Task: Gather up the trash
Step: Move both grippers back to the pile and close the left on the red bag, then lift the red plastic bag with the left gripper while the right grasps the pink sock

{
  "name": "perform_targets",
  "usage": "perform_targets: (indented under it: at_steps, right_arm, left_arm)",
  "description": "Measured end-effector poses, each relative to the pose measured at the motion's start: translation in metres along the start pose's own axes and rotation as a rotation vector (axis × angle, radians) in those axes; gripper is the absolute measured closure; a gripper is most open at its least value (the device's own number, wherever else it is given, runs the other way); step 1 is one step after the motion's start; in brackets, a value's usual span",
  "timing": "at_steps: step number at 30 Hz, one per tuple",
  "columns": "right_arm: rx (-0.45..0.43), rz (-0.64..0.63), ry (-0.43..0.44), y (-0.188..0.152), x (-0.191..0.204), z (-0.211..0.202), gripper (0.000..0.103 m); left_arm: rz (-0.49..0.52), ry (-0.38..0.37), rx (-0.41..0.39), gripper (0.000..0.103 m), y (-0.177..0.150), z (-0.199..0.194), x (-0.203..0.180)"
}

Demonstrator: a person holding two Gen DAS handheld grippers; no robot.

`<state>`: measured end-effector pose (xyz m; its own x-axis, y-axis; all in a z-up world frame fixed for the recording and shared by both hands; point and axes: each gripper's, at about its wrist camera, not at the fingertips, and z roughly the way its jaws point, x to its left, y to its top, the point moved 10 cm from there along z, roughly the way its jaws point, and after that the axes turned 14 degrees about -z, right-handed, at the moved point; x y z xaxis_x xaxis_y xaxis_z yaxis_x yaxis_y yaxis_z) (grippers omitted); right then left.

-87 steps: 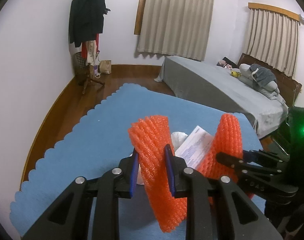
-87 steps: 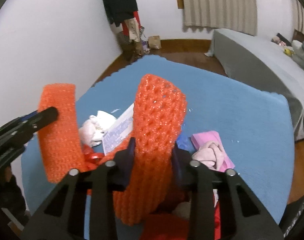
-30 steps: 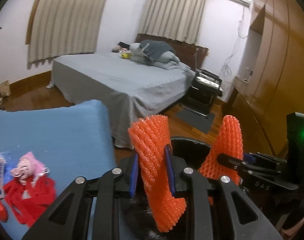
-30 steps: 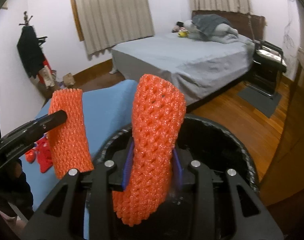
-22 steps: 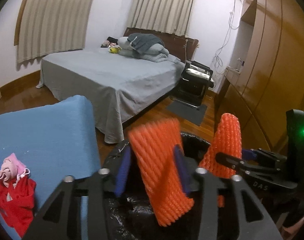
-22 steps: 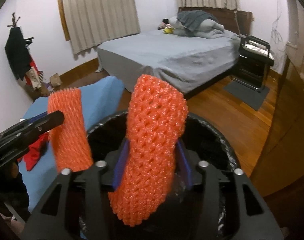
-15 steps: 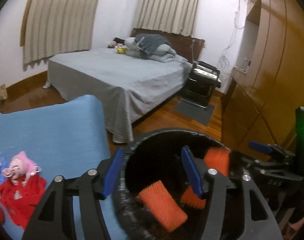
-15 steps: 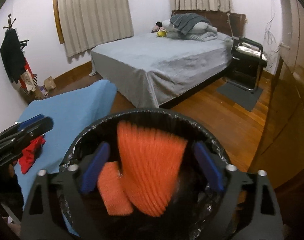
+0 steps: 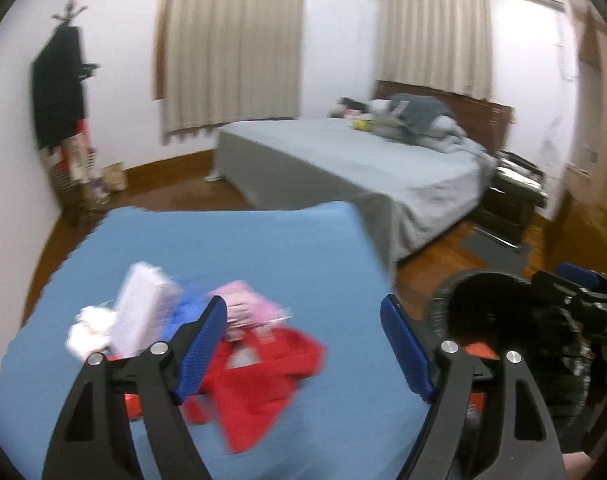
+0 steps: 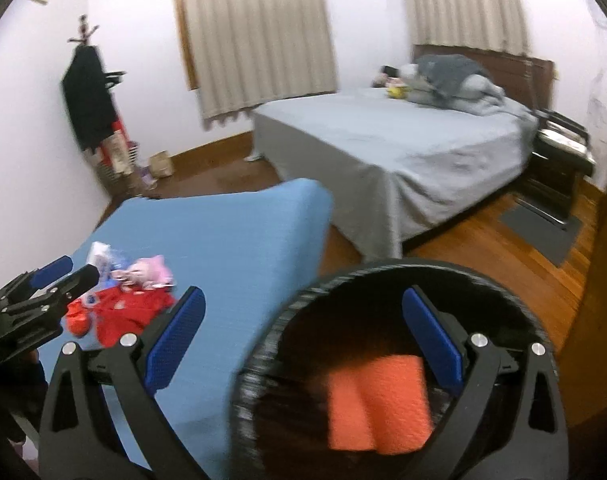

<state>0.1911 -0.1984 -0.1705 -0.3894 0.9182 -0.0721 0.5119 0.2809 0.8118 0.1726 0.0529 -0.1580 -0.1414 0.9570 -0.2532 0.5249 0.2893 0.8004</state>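
Both grippers are wide open and hold nothing. The left gripper (image 9: 303, 344) points at a pile on the blue mat (image 9: 231, 248): a red cloth (image 9: 263, 376) right between its jaws, a pink toy (image 9: 243, 308) just past them, and a white box (image 9: 137, 312) and white crumpled paper (image 9: 83, 332) off to the left side. The right gripper (image 10: 303, 334) hangs over the black bin (image 10: 383, 276), where orange foam nets (image 10: 379, 400) lie below its jaws. The paper looks light and squishy, so pinch its middle. The box looks stiff, so grab its thin sides.
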Motion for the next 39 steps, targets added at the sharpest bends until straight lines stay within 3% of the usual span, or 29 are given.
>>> perform_targets:
  at_steps: [6,16,24,28,32,39]
  right_arm:
    - [-0.014,-0.054,0.076,0.017,0.055,0.025,0.007]
    - [0.003,-0.111,0.123,0.013,0.110,0.060,0.007]
    - [0.045,-0.148,0.139,0.002,0.133,0.081,0.007]
    - [0.055,-0.156,0.147,0.002,0.139,0.088,0.007]
    - [0.051,-0.162,0.158,0.007,0.146,0.093,0.007]
    - [0.021,-0.169,0.184,0.028,0.159,0.103,0.007]
  left_arm:
    - [-0.075,0.142,-0.014,0.025,-0.003,-0.005,0.083]
    - [-0.149,0.268,0.027,0.026,-0.030,0.004,0.158]
    - [-0.215,0.286,0.129,0.038,-0.055,0.036,0.191]
    - [-0.239,0.260,0.170,0.050,-0.064,0.047,0.197]
    - [-0.239,0.242,0.159,0.058,-0.063,0.044,0.196]
    - [-0.224,0.240,0.104,0.060,-0.046,0.020,0.198]
